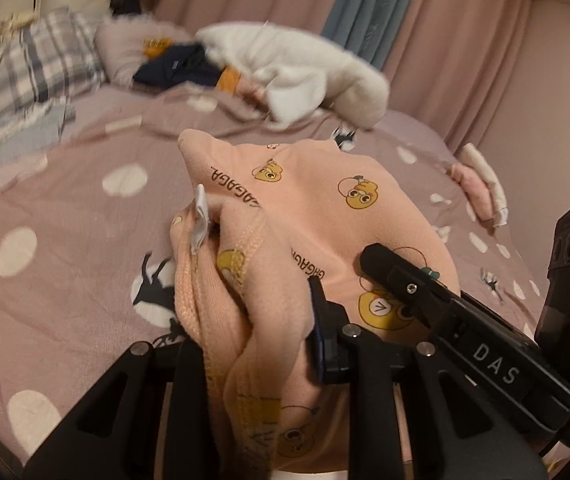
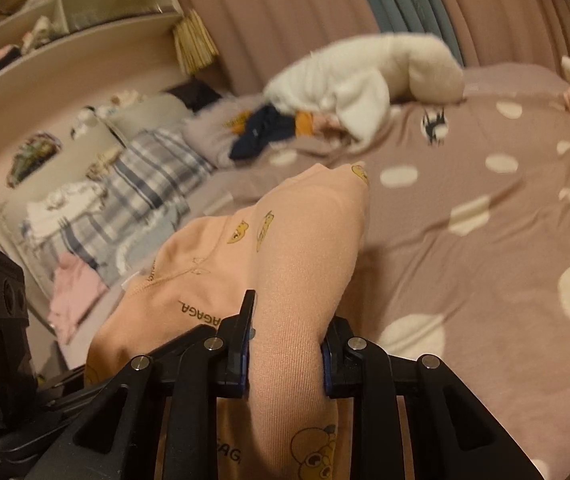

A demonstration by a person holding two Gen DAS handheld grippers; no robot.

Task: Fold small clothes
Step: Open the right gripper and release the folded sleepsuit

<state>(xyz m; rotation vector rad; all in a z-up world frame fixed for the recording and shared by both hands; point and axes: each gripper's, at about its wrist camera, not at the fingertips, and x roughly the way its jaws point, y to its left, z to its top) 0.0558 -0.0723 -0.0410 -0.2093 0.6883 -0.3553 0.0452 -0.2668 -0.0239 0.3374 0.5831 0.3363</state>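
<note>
Bed (image 2: 485,240); hand-held gripper (image 2: 285,344) pinching garment (image 2: 301,248)

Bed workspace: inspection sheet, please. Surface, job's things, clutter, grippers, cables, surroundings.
Surface: bedspread, mauve with white dots, rumpled.
Job's things: peach garment with duck print, bunched and lifted.
Clutter: white fleece, navy clothes, plaid bedding, pink cloth.
Grippers: left gripper and right gripper both shut on the garment.
Cables: nothing seen.
Surroundings: pink curtain, shelf.
</note>
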